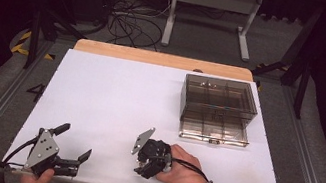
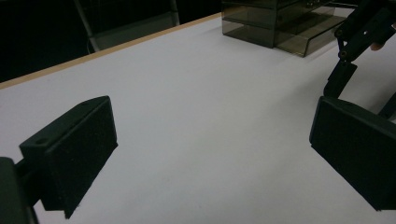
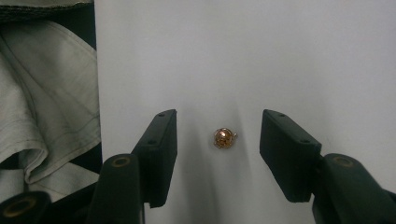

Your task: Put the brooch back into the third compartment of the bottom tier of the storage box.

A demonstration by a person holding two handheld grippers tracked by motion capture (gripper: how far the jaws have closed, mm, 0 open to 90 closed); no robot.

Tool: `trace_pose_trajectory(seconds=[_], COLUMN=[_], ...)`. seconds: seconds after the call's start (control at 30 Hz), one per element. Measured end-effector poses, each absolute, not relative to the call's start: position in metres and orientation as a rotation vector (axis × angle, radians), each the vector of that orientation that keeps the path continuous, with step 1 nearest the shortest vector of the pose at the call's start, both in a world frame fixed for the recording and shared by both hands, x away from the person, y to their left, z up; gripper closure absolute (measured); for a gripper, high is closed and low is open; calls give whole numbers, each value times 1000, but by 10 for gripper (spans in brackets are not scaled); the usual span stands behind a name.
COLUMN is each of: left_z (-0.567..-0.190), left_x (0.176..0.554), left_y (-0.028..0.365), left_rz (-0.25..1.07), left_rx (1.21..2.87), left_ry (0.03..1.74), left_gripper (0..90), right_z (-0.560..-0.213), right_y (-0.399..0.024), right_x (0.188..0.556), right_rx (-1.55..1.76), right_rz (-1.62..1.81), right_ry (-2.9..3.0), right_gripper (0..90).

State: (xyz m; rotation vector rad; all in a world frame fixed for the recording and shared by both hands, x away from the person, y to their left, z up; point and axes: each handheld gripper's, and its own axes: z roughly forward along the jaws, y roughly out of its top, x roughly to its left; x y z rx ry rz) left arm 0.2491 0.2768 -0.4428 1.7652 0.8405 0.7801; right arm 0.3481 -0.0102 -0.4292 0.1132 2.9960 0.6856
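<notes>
- White board (image 1: 114, 98) covers the bench top; a strip of bare wood (image 1: 164, 59) shows along the far edge, with dark floor, cables and a white frame (image 1: 211, 8) beyond.
- Smoked clear drawer box (image 1: 219, 103) stands at the far right corner of the board. Its lower drawer (image 1: 215, 129) is pulled out toward the near edge, showing divided compartments.
- Left gripper (image 1: 71, 142) sits at the near left corner, held by the left hand (image 1: 36, 181). Its jaws are spread wide, with nothing between them. In the left gripper view both pads frame bare white board.
- Right gripper (image 1: 153, 163) is near the middle of the near edge, held by the right hand (image 1: 183, 168) and pointed down at the board.
- In the right gripper view the jaws stand parted, one on each side of a small gold bead-like piece (image 3: 223, 138). Neither pad touches it; the piece rests on the board in the gap, holding nothing.
- Pale folded cloth (image 3: 42, 93) lies just past the board edge in the right gripper view.
</notes>
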Motion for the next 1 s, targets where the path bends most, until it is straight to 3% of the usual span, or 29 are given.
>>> trace_pose_trajectory(seconds=[0.3, 0.63, 1.0], left_z=[-443, -443, -443], left_x=[249, 249, 249], left_y=[277, 277, 277], left_rz=[781, 779, 781], left_rx=[1764, 1764, 1763], left_ry=[840, 842, 841], left_gripper=[16, 16, 16], right_z=[-433, -437, -436], right_y=[-7, -5, -4], right_x=[348, 351, 349], right_rx=[99, 76, 71], right_rz=[654, 601, 598], right_ry=[2984, 2986, 2989], right_gripper=[548, 720, 803])
